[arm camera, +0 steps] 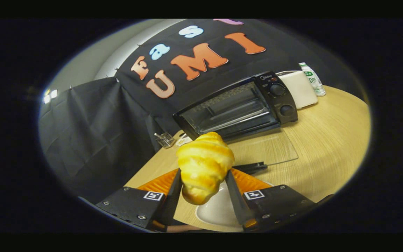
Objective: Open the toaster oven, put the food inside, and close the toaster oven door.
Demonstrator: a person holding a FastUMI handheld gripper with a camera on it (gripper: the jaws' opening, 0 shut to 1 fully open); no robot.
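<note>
Gripper view. Item: croissant (205, 164), pinched between both fingers of your gripper (204, 182), lifted clear above the white plate (219, 211) for carrying. Item: toaster oven (238, 106), well beyond the fingers, glass door (268, 148) already dropped flat onto the wooden table (327, 147). You held the gripper rolled, aimed towards the cavity.

The croissant (205, 164) sat clamped between the gripper (203, 187) fingers, above a plate (219, 211) on the table (327, 140). The toaster oven (238, 106) stood beyond at one o'clock, door (261, 150) folded down toward the fingers. A toaster (299, 89) and bottle (312, 79) stood at its right.
</note>
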